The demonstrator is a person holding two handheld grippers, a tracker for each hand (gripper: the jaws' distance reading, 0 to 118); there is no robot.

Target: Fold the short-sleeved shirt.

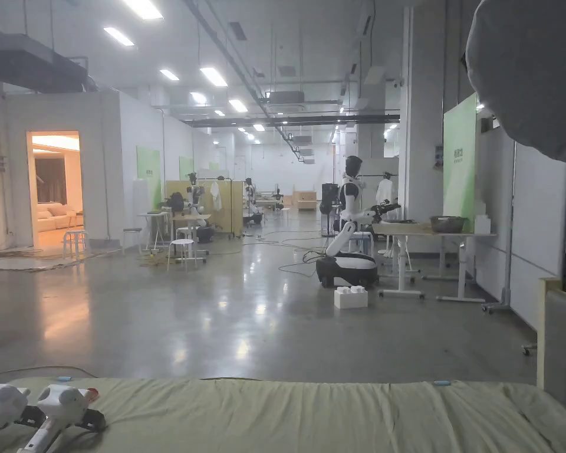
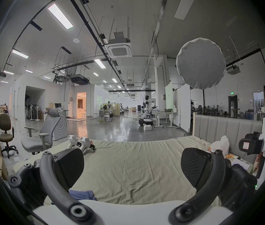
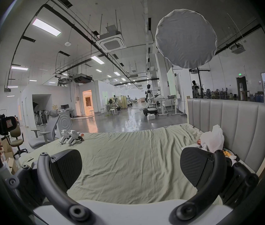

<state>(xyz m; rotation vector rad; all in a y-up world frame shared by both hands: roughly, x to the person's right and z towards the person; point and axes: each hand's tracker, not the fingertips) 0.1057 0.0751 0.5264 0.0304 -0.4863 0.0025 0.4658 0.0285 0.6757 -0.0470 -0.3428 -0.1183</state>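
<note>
Both tools are held level above the near part of the bed, each with its jaws spread wide and nothing between them: the left tool (image 2: pixel 132 166) and the right tool (image 3: pixel 131 168) face across the pale green sheet (image 2: pixel 133 163) toward the far hall. The right tool also shows at the right edge of the left gripper view, carried by a hand.

A bunch of blue cloth (image 2: pixel 81 194) lies on the sheet just below the left tool's left jaw, at the near edge of the bed. It is probably the short-sleeved shirt, though too little of it shows to be sure. Folding has not begun.

A shirt like this should be light, limp and easy to bunch, so it will sag and drag on the wrinkled sheet. Taking it at the two shoulder seams, one tool each, would let it hang open and lie flat.

Two spare white handheld devices (image 1: pixel 37 407) rest at the far left of the bed, and a white plastic bag (image 3: pixel 212 139) sits by the grey headboard (image 3: pixel 235 123).
</note>
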